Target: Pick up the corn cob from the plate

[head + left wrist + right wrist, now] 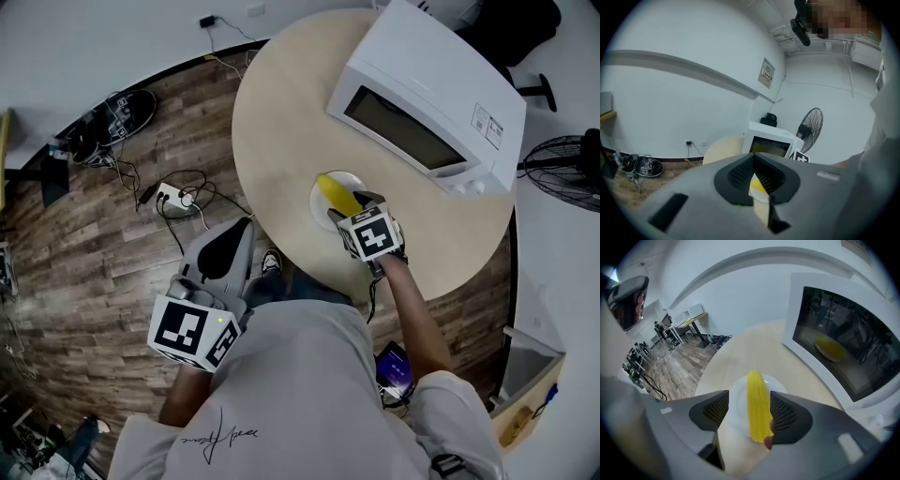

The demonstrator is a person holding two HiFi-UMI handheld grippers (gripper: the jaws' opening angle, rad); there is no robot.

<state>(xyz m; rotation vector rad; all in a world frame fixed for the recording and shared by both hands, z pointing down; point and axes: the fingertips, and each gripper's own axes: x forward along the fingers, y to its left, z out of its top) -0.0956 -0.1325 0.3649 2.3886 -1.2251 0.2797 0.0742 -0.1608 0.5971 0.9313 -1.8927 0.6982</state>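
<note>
Right gripper (749, 405): jaws spread wide and clasping nothing; it points steeply down over the plate, one pad on either side of the cob.
Corn cob (757, 404): yellow, lying on the plate directly between the right gripper's open jaws. It sits closer to the pad on the right of the right gripper view; whether it touches that pad cannot be told.
Cob's long axis: it runs away from the right gripper, roughly in line with the way the gripper points, so the pads face its long sides, not its ends.
Plate (737, 401): small, white and round, under the cob and just below the right gripper's jaw tips, on the round table (281, 112).
Left gripper (753, 161): jaws closed together and empty; held low at the person's side, off the near edge of the table, with the plate well ahead of it.
Nearer hand: the right one, by far; the left is well apart from the cob.
Coming move, as a judgement: a slight drop so the pads bracket the cob's middle, then a squeeze across its width.
Microwave (427, 94): white, beyond the plate as the right gripper sees it, door closed.
Count: one corn cob, one plate, one microwave, one table, two grippers.
</note>
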